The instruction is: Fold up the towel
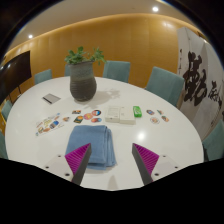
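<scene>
A blue towel (96, 142) lies folded flat on the white round table (150, 135), just ahead of my left finger. My gripper (112, 160) hovers over the table's near side, open, with bare table between the magenta pads. The left finger (78, 157) overlaps the towel's near left corner in view; whether it touches the cloth I cannot tell. The right finger (146, 158) stands clear of the towel, over bare tabletop.
Beyond the towel lie cards and papers (85, 117), a green box (137, 111), a phone (51, 98) and small items. A potted plant (82, 72) stands at the table's middle back. Teal chairs (164, 84) ring the far side.
</scene>
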{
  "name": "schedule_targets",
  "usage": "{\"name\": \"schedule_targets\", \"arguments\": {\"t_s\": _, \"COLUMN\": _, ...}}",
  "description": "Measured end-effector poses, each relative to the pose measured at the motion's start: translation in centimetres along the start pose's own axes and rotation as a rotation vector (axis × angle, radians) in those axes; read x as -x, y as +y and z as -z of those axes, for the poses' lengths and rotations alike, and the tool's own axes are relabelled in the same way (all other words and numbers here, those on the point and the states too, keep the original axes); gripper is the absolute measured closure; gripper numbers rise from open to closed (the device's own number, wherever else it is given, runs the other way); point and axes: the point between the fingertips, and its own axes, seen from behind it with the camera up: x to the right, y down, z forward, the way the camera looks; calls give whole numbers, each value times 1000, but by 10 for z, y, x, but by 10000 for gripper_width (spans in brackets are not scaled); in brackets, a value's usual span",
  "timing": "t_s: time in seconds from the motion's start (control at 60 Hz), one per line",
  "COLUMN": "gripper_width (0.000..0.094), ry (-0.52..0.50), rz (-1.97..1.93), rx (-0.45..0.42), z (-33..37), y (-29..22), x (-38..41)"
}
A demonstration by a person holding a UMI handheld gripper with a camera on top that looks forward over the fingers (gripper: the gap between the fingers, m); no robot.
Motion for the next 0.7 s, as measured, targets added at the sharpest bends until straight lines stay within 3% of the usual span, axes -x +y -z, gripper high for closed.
{"name": "schedule_targets", "arguments": {"t_s": 0.433, "gripper_width": 70, "ry": 3, "rz": 37, "rx": -95, "z": 238, "y": 33, "x": 80}}
{"name": "schedule_targets", "arguments": {"t_s": 0.7, "gripper_width": 71, "ry": 11, "rz": 61, "rx": -110, "z": 307, "y": 58, "x": 102}}
